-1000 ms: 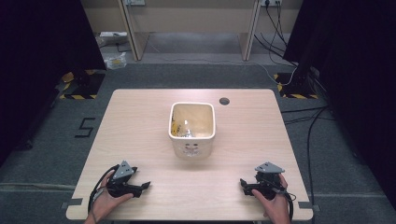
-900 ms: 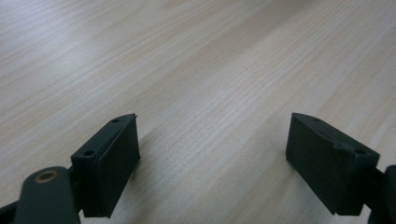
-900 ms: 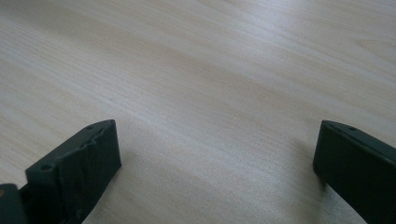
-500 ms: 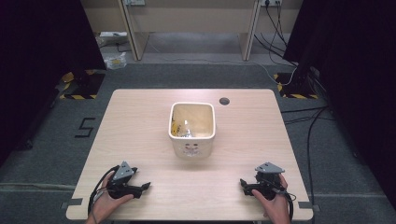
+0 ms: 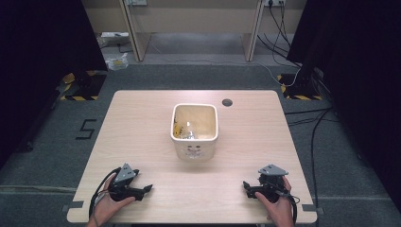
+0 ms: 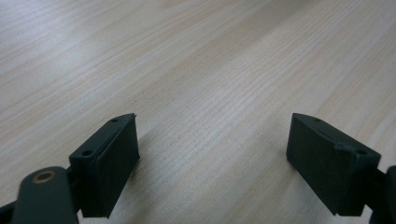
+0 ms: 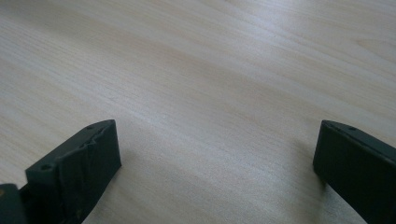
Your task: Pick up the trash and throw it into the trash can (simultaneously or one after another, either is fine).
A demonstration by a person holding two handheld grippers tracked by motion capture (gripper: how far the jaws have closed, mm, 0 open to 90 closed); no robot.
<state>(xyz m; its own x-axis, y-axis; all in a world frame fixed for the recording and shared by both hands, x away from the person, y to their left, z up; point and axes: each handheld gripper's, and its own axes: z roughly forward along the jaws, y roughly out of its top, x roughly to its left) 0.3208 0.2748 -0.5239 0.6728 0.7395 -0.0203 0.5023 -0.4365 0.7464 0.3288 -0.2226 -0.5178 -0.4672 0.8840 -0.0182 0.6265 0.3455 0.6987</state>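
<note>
While both claws rest low near the table's (image 5: 142, 118) near edge, the left gripper (image 5: 142, 190) and the right gripper (image 5: 248, 188) each have their jaws spread wide apart over bare wood, holding nothing. The white square container (image 5: 194, 130) stands upright ahead of and between them, well apart from both, roughly equally far from each; neither hand looks clearly nearer.

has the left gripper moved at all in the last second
Yes, slightly. The left gripper has slid back toward the table's near edge, away from the white bin, which has stayed put.
</note>
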